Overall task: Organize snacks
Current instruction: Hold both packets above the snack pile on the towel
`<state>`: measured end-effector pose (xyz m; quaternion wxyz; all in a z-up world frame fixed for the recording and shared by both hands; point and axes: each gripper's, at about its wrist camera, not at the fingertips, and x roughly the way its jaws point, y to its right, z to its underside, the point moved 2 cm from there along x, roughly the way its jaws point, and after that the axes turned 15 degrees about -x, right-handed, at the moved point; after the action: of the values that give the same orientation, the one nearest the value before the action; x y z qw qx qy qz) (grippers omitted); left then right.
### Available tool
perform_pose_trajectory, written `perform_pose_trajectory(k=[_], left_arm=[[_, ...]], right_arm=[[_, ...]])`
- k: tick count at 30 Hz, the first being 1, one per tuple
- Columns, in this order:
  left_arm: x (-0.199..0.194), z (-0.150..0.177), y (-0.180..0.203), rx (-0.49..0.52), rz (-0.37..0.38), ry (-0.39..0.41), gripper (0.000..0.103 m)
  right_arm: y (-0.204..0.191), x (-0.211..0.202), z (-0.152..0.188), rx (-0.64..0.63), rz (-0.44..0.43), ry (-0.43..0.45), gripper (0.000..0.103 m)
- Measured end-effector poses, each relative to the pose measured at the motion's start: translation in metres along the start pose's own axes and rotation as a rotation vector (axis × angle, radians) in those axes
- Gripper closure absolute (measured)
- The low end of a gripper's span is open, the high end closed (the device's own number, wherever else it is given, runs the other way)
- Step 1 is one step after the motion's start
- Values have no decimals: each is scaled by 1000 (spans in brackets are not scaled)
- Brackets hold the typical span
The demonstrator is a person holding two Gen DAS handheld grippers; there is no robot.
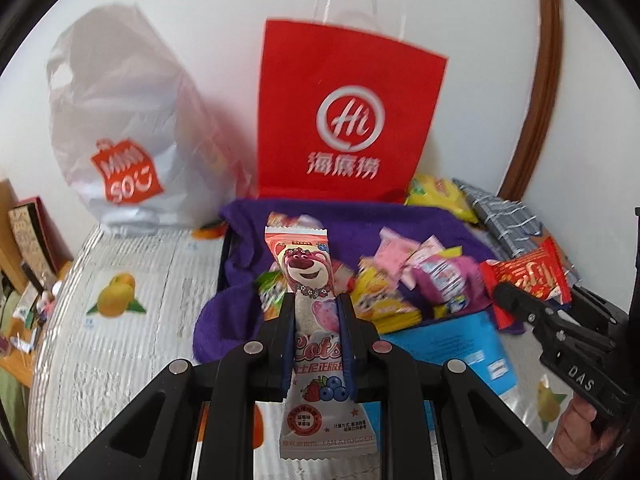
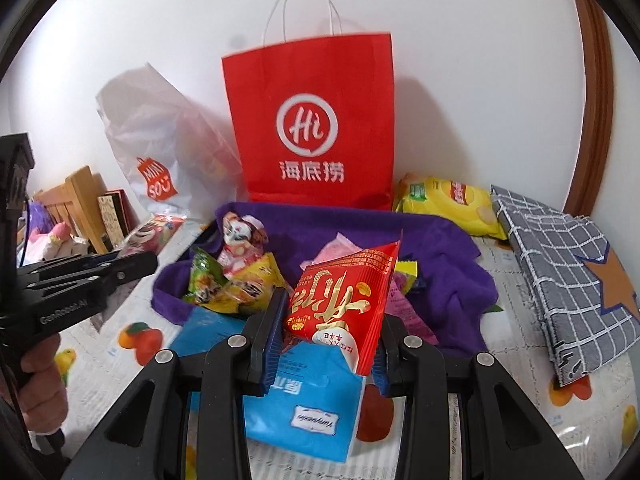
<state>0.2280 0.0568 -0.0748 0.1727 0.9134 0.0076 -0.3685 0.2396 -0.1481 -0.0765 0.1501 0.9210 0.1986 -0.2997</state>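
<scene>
— Two snacks are up; my left claw (image 1: 316,312) pinches the bear bar (image 1: 310,280); my right claw (image 2: 328,320) squeezes the red pack (image 2: 340,300), both above the purple cloth (image 2: 448,264).

— Much left?

— Lots; I think we've barely begun; the pile (image 1: 400,280) waits.

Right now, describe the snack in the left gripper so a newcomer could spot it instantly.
Start at the red paper bag standing against the wall, then come forward over the purple towel to the left gripper. Clamped upright between its fingers is the long pink-and-white packet. Unlike the loose snacks behind it, it carries a pink bear face and printed berries.
</scene>
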Motion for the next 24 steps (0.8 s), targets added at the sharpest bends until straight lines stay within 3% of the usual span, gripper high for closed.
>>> perform_pose_trajectory(k=[6, 17, 24], left_arm=[[9, 3, -9, -42, 15, -17, 84], [13, 1, -21, -117, 55, -27, 84], [15, 4, -17, -99, 35, -21, 84]], right_arm=[[5, 12, 9, 14, -1, -30, 66], [9, 13, 16, 35, -14, -2, 66], [2, 17, 15, 31, -22, -15, 66]])
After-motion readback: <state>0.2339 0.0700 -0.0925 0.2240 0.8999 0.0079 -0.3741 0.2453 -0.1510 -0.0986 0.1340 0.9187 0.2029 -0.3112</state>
